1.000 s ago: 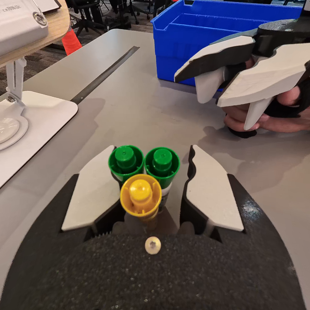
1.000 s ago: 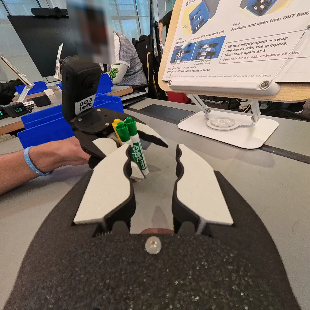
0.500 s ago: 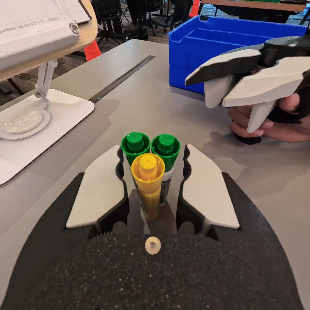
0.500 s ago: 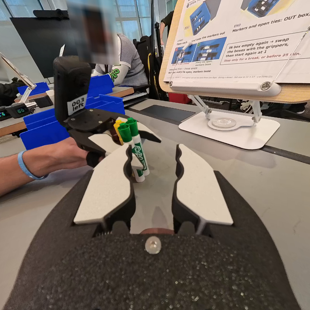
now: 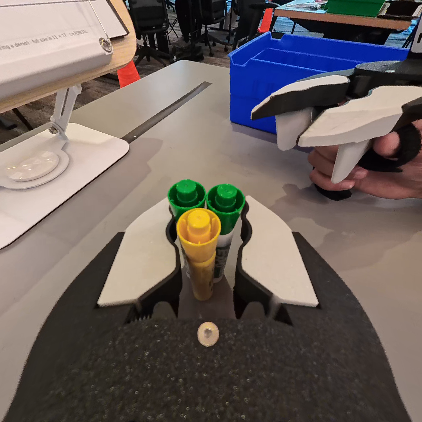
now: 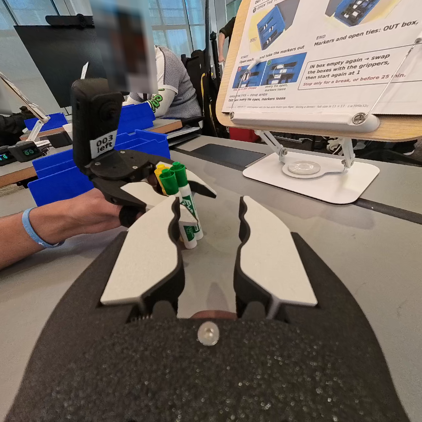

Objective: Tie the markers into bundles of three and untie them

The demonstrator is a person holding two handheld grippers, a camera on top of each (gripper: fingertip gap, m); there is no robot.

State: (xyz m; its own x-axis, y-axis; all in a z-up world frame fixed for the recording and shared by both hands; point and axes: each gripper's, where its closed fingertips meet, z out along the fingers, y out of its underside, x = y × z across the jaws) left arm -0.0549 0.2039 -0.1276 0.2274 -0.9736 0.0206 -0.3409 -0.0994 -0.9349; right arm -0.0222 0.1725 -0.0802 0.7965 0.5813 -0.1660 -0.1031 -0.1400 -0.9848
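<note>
Two green markers and a yellow marker stand together, caps up, on the grey table. My left gripper is shut on them, both fingers pressing the green ones. In the right wrist view the left gripper holds the markers slightly tilted, their bottoms on the table. My right gripper is open and empty, just in front of the markers. It also shows in the left wrist view, at the right and apart from the markers.
A blue bin stands at the back right in the left wrist view. A white document stand with an instruction sheet is at the left, and shows in the right wrist view. More blue bins lie behind the left hand. One gripper's finger ends stand about 7 cm off the other's.
My left gripper's fingers have closed in on the three markers, from a wide gap to touching them. The left gripper shifted a little with them. The right gripper stayed open and nearly still.
</note>
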